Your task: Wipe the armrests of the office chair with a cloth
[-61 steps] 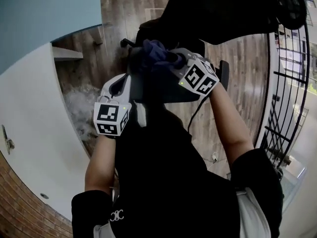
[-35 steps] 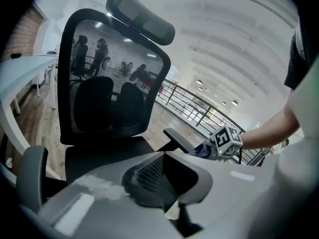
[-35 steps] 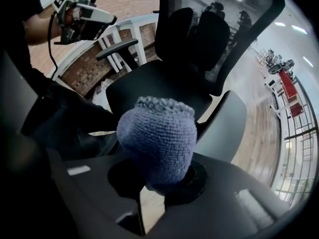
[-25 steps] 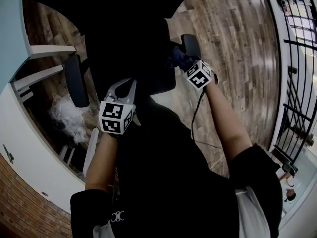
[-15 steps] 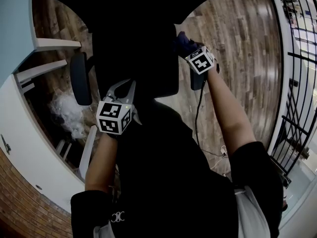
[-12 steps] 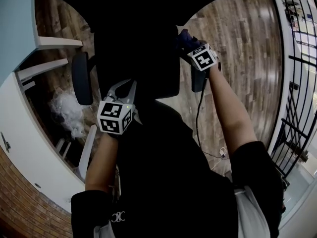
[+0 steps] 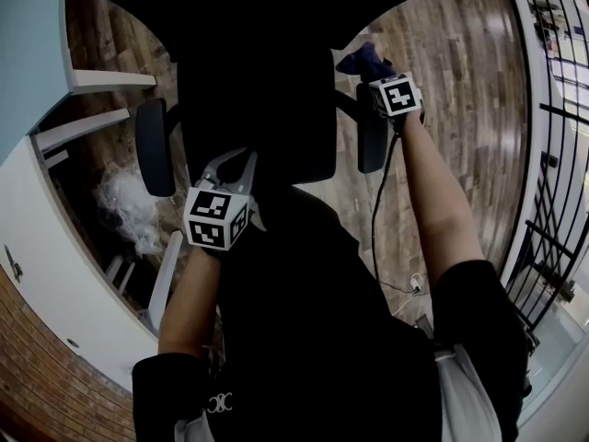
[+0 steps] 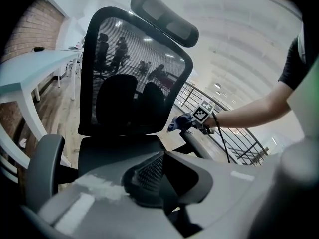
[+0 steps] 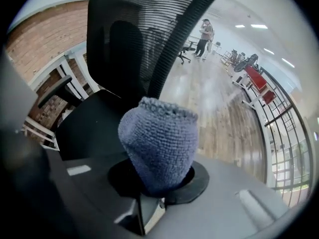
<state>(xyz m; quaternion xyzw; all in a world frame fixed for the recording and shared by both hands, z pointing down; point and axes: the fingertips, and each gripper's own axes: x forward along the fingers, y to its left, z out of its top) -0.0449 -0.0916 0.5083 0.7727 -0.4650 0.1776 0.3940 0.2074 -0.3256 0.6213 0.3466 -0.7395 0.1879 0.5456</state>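
The black office chair (image 7: 258, 109) stands in front of me, its mesh back (image 8: 134, 68) facing the left gripper view. Its left armrest (image 7: 155, 145) and right armrest (image 7: 372, 141) flank the seat. My right gripper (image 7: 377, 76) is shut on a blue-grey knitted cloth (image 9: 159, 143), held at the far end of the right armrest (image 8: 197, 143); contact with the pad cannot be judged. The cloth (image 7: 365, 61) bulges out of the right gripper (image 9: 157, 183). My left gripper (image 7: 241, 159) hangs behind the seat, jaws together with nothing in them, and in its own view the left gripper (image 8: 162, 178) points at the seat.
A white desk (image 7: 55, 247) with pale legs (image 7: 101, 81) runs along the left, with a crumpled white bag (image 7: 129, 210) beneath it. A black railing (image 7: 552, 155) borders the wooden floor (image 7: 442, 44) on the right. A cable (image 7: 377, 238) trails from the right gripper. People stand far off (image 9: 205, 31).
The right gripper with the cloth has moved from the seat side out to the right and forward along the right armrest. The left gripper has stayed almost still.
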